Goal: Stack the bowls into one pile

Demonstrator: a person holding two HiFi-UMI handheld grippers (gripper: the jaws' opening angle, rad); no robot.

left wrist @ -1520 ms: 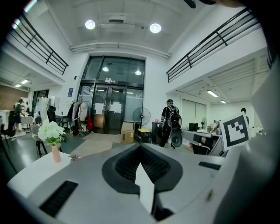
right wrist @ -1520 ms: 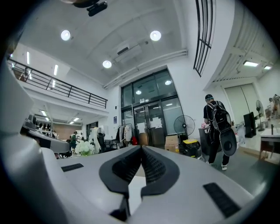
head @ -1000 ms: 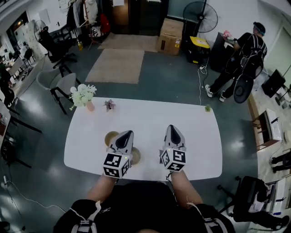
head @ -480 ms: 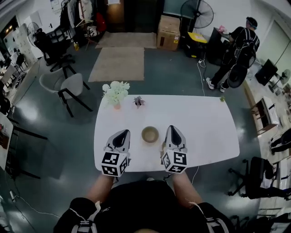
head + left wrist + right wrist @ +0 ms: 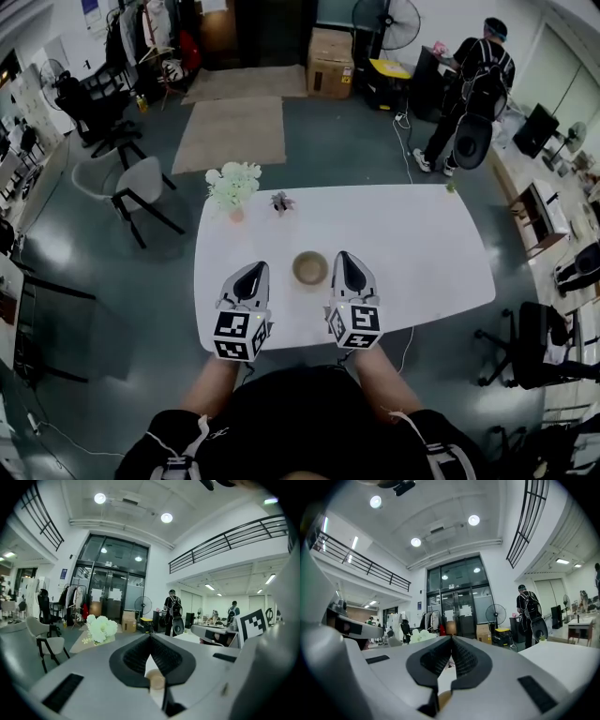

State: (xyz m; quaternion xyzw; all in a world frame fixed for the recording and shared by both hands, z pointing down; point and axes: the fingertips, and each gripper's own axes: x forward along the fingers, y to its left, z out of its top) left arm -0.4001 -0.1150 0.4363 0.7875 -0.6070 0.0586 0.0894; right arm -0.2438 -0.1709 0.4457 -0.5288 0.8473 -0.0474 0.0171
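One bowl [image 5: 309, 269] sits on your white surface [image 5: 422, 253] in the head view, between your left hand-held gripper [image 5: 250, 274] and right hand-held gripper [image 5: 343, 260]. Left gripper view: your jaws are pressed together, empty. Right gripper view: also pressed together, pinching nothing.

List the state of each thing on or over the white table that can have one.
Left gripper: jaws shut, empty.
Right gripper: jaws shut, empty.
Tan round bowl: upright, open side up, on the white table between the grippers, untouched.
White flower bunch in pink vase: upright near the table's far edge.
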